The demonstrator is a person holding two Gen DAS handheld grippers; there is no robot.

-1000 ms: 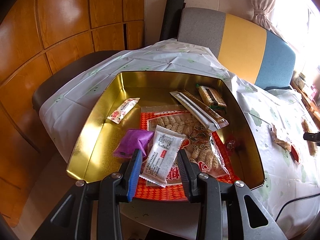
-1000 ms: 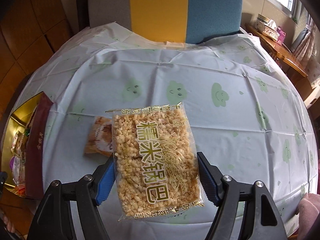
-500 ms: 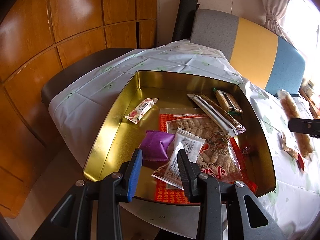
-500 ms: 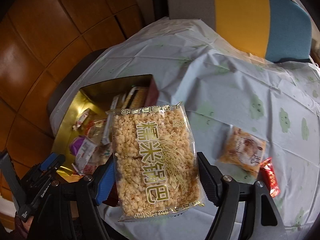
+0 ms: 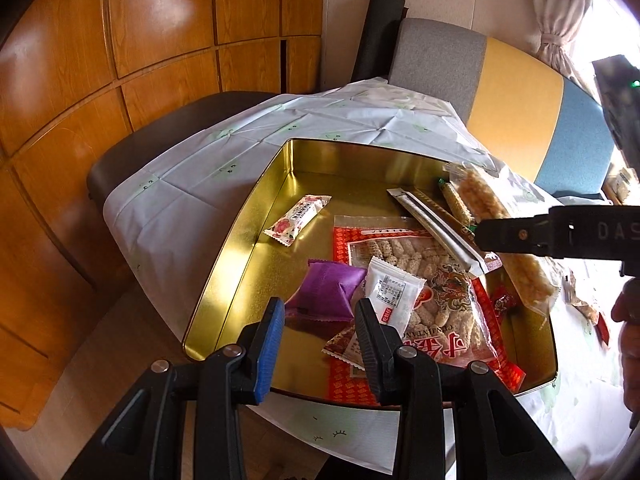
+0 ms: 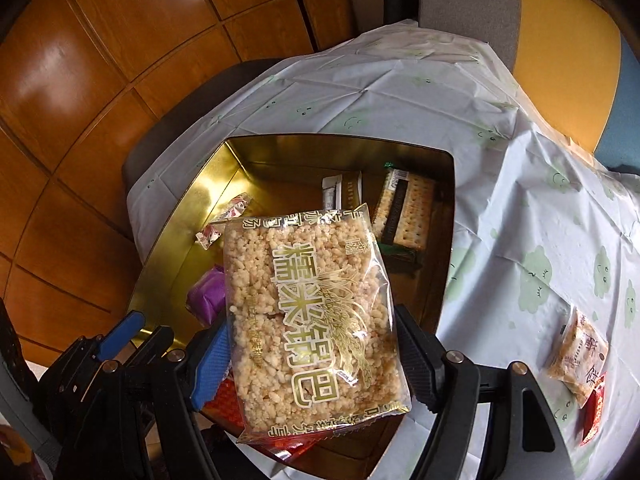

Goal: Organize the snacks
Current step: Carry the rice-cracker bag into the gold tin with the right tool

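Right gripper (image 6: 312, 356) clamps a clear bag of puffed rice cake (image 6: 308, 316), frame centre, above the gold metal tin (image 6: 192, 216). Left gripper (image 5: 320, 324), lower centre, stands part-open and empty over a purple packet (image 5: 328, 288) and white packet (image 5: 394, 294) in the tin.

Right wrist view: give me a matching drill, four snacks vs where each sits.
1. clear rice-crisp bag
2. purple foil packet
3. cracker pack
4. orange-brown biscuit pouch

a. on the cloud-print tablecloth, outside the tin
b. between the right gripper fingers
c. gold tin, near left wall
d. gold tin, far right side

Pairs: 1-b, 2-c, 3-d, 4-a
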